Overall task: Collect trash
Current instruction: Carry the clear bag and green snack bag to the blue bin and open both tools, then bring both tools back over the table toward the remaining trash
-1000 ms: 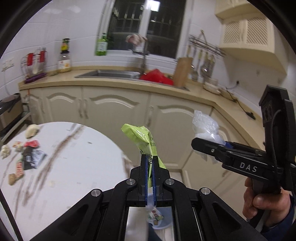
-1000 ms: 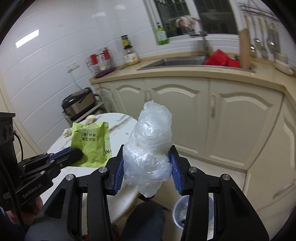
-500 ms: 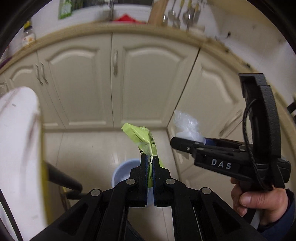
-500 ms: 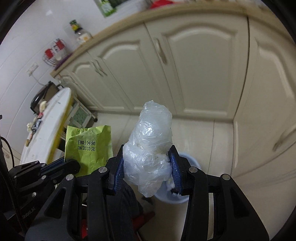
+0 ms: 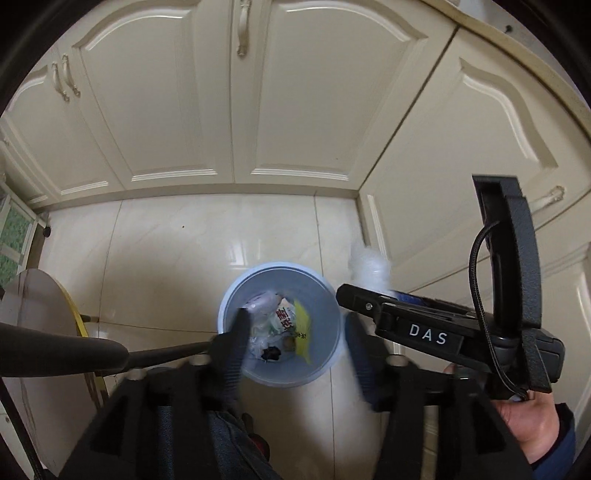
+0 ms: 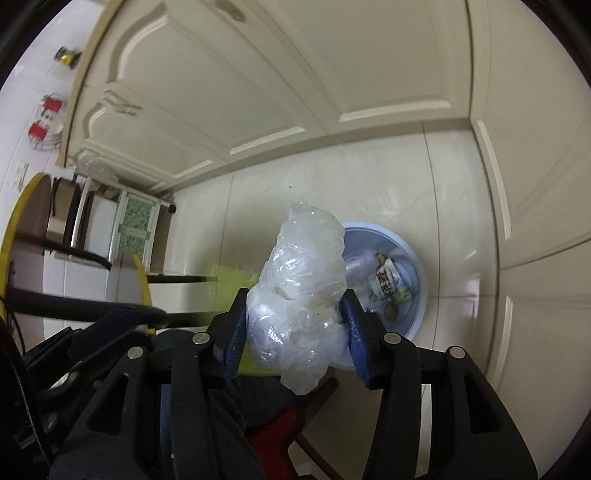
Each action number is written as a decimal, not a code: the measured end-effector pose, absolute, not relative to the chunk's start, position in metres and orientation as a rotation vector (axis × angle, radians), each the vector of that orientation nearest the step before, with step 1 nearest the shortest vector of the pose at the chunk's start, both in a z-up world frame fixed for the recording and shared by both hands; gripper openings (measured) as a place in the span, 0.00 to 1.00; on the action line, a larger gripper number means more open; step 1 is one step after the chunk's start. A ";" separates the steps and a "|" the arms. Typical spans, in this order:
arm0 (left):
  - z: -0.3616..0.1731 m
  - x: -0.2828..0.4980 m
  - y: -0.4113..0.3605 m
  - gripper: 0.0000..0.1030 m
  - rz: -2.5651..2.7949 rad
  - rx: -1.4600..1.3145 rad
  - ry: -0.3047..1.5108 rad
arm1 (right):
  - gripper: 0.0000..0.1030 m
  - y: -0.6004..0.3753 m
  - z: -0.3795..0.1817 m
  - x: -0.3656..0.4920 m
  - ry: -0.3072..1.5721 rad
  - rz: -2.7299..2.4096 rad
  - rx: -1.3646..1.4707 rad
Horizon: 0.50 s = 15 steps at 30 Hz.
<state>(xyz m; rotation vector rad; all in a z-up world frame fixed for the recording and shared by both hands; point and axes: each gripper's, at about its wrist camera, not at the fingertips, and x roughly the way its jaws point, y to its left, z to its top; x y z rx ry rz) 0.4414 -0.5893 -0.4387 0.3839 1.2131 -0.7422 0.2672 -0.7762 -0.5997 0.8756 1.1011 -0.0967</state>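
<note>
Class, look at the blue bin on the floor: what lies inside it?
Inside the blue bin: a yellow-green wrapper, a white printed packet and crumpled clear plastic. The left tool's blurred finger hides part; the bottom is covered.

Place: a home kitchen.
Cabinets: cream panelled doors (image 5: pixel 177 92) with ornate handles (image 5: pixel 241 26).
Floor: glossy pale tiles (image 5: pixel 207 236).
Bin: small blue waste bin (image 5: pixel 325 354) holding wrappers.
Wall, blurred: possibly a red-tipped dish rack (image 6: pixel 46 118).

Cream cabinet doors (image 5: pixel 177 103) with curved panels and pale handles (image 5: pixel 241 27) fill the background above a glossy tiled floor (image 5: pixel 177 243). At the left stands a round worktop's yellow edge (image 6: pixel 16 206) — beside it a metal-framed rack (image 6: pixel 125 221) — and red-trimmed items (image 6: pixel 46 118) blur higher up.
</note>
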 end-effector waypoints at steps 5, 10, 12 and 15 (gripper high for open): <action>-0.439 0.434 -0.582 0.67 -0.696 0.414 1.186 | 1.00 -0.782 -0.611 0.262 1.095 -0.135 0.936; -0.427 0.411 -0.582 0.67 -0.677 0.467 1.116 | 1.00 -0.791 -0.611 0.254 1.099 -0.214 0.962; -0.419 0.400 -0.579 0.68 -0.674 0.476 1.092 | 1.00 -0.793 -0.605 0.250 1.090 -0.235 0.962; -0.404 0.389 -0.576 0.68 -0.690 0.462 1.052 | 1.00 -0.795 -0.586 0.242 1.052 -0.272 0.951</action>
